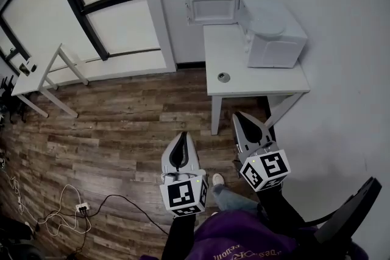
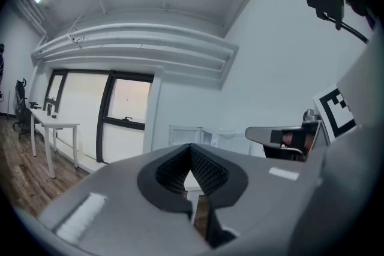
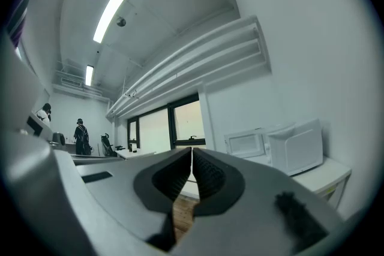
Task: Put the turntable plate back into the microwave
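Observation:
A white microwave (image 1: 274, 33) stands on a small white table (image 1: 262, 79) against the wall, its door (image 1: 212, 9) swung open to the left. A pale round disc (image 1: 269, 23), apparently the turntable plate, lies on top of it. A small round part (image 1: 224, 77) sits on the table in front. My left gripper (image 1: 182, 136) and right gripper (image 1: 239, 114) are held level over the wooden floor, short of the table, both shut and empty. The right gripper view shows the microwave (image 3: 297, 150) ahead to the right of that gripper (image 3: 192, 150). In the left gripper view, that gripper (image 2: 191, 145) is shut too.
A second white desk (image 1: 36, 73) stands by the window at the left. Cables and a power strip (image 1: 79, 209) lie on the floor at lower left. A black chair (image 1: 350, 210) is at my lower right. People (image 3: 80, 132) stand far off.

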Motion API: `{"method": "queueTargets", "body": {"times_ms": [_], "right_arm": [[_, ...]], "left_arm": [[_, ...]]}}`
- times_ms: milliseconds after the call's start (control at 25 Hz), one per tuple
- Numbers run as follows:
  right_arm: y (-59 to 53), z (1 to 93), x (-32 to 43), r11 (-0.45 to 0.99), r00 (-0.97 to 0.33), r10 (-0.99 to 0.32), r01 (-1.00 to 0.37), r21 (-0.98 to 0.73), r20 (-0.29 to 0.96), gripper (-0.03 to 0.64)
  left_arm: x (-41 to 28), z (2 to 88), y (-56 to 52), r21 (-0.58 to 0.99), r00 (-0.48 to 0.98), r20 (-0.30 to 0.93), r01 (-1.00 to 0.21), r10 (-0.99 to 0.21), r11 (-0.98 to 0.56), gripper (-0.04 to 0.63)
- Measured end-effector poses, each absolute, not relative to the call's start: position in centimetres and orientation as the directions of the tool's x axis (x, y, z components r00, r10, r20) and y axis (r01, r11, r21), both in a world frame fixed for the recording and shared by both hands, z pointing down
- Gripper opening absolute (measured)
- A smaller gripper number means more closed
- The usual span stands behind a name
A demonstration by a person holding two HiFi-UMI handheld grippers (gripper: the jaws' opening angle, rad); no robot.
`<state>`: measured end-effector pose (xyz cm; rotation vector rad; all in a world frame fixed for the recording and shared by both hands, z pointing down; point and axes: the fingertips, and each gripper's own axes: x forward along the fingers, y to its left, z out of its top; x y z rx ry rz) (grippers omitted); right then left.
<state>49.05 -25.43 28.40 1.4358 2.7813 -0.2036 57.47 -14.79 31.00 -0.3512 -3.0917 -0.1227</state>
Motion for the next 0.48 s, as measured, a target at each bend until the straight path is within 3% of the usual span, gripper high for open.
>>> {"method": "queueTargets", "body": {"times_ms": [480], "right_arm": [[-19.2, 27.2, 37.2, 0.53, -0.538, 0.84, 0.841, -0.105, -0.065, 0.011]], "left_arm": [[48.5, 29.6, -7.2, 0.095, -0.941, 0.015, 0.337, 0.338, 0.937, 0.008]]}}
